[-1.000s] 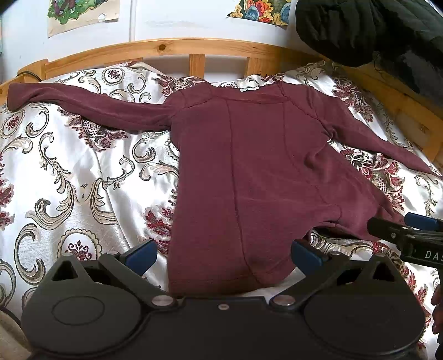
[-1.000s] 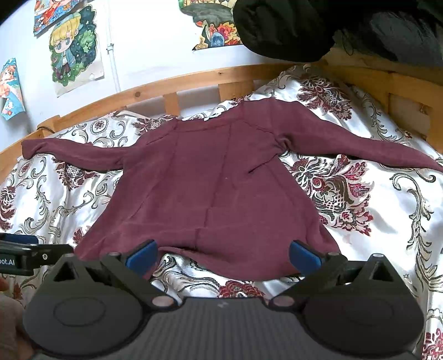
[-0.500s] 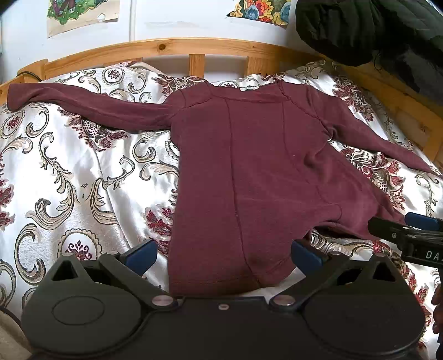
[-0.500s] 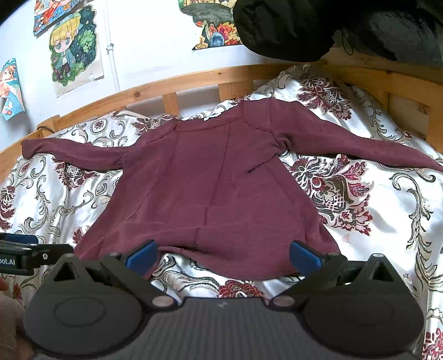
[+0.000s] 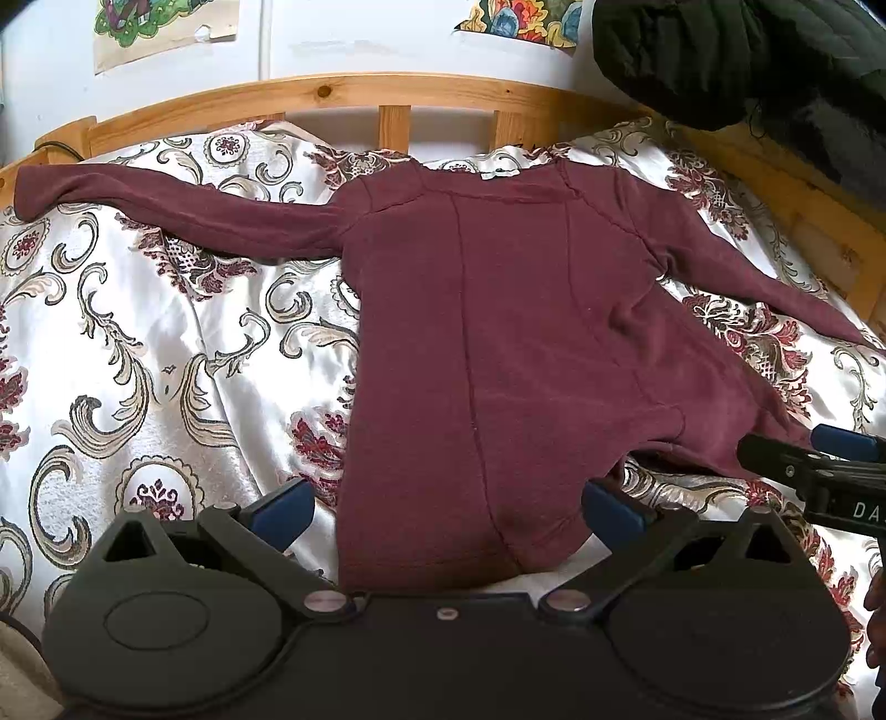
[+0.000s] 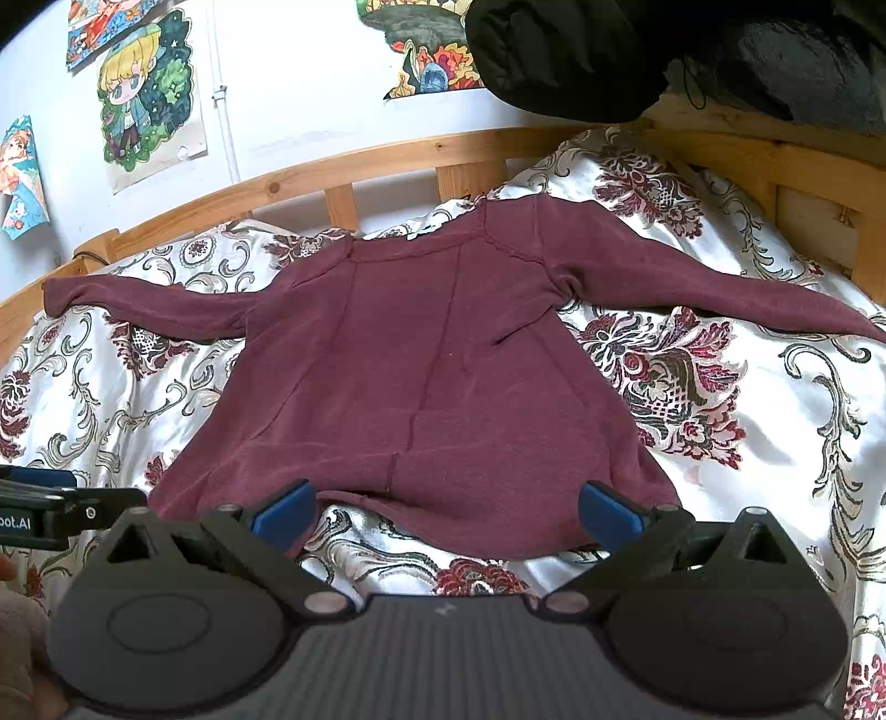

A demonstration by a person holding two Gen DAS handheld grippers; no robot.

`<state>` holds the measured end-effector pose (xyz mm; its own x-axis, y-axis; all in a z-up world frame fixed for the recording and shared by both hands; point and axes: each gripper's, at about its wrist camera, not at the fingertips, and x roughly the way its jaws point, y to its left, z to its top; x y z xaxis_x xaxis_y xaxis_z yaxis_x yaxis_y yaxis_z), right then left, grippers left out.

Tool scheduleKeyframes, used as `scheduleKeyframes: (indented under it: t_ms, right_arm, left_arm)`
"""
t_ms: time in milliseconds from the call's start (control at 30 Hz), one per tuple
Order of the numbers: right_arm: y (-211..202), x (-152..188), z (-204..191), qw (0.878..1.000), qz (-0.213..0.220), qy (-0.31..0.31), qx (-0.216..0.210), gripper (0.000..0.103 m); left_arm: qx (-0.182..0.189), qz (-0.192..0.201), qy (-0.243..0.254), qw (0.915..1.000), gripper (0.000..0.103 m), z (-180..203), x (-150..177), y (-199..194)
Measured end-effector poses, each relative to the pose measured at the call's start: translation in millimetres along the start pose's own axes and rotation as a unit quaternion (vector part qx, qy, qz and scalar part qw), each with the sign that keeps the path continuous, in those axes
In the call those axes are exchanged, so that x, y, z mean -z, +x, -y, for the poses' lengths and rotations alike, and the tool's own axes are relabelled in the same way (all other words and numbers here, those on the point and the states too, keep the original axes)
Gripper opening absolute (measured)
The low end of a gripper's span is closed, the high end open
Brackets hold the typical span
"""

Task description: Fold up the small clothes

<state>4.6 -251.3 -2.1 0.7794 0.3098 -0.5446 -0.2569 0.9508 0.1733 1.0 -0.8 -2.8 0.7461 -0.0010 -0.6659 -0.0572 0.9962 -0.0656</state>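
Note:
A small maroon long-sleeved top point(image 5: 498, 332) lies spread flat on a patterned bedspread, sleeves out to both sides, hem nearest me. It also shows in the right wrist view point(image 6: 421, 376). My left gripper point(image 5: 446, 512) is open, its blue-tipped fingers either side of the hem's left part, just above it. My right gripper point(image 6: 446, 512) is open, hovering in front of the hem's right part. Each gripper's tip shows at the edge of the other's view.
A white satin bedspread point(image 5: 138, 354) with red and gold scrolls covers the bed. A wooden bed rail point(image 5: 332, 91) curves along the far side and right. A dark jacket point(image 5: 720, 50) hangs over the far right corner. Posters hang on the wall.

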Motion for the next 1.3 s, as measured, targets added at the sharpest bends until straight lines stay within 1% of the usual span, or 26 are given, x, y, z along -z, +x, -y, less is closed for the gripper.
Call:
scheduleKeyframes:
  t_ms: [267, 500, 667, 867, 1000, 1067, 1167, 1300]
  right_arm:
    - [0.6, 0.2, -0.1, 1.0, -0.001, 0.0, 0.001, 0.103]
    - [5.1, 2.9, 1.3, 1.0, -0.014, -0.004, 0.013, 0.103]
    - [11.8, -4.1, 4.8, 0.999, -0.033, -0.005, 0.034, 0.103]
    - [17.3, -21.5, 15.4, 0.995, -0.044, -0.011, 0.093, 0.103]
    - [20.3, -34.7, 23.9, 0.992, -0.049, -0.019, 0.112, 0.103]
    - [21.7, -40.4, 26.2, 0.992, -0.054, -0.027, 0.113, 0.103]
    - [24.1, -48.4, 30.3, 0.992, -0.053, -0.038, 0.111, 0.103]
    - [25.5, -55.3, 46.4, 0.989, -0.056, -0.046, 0.126, 0.103]
  left_arm:
    - [0.0, -0.001, 0.0, 1.0, 0.102, -2.1, 1.4, 0.9]
    - [-0.001, -0.006, 0.0, 1.0, 0.102, -4.1, 3.9, 4.2]
    - [-0.005, -0.018, -0.002, 0.9998, 0.102, -6.6, 0.6, 9.6]
    - [-0.003, -0.022, -0.015, 0.9996, 0.102, -13.3, -11.8, 13.5]
    - [-0.01, -0.02, 0.002, 0.9997, 0.102, -11.2, -31.3, 19.4]
    - [-0.021, -0.004, -0.006, 0.9998, 0.102, -12.4, -43.7, 18.4]
    - [-0.022, 0.014, -0.011, 0.9996, 0.102, -14.4, -64.7, 21.5]
    - [-0.031, 0.013, -0.005, 0.9994, 0.102, -11.4, -98.6, 39.8]
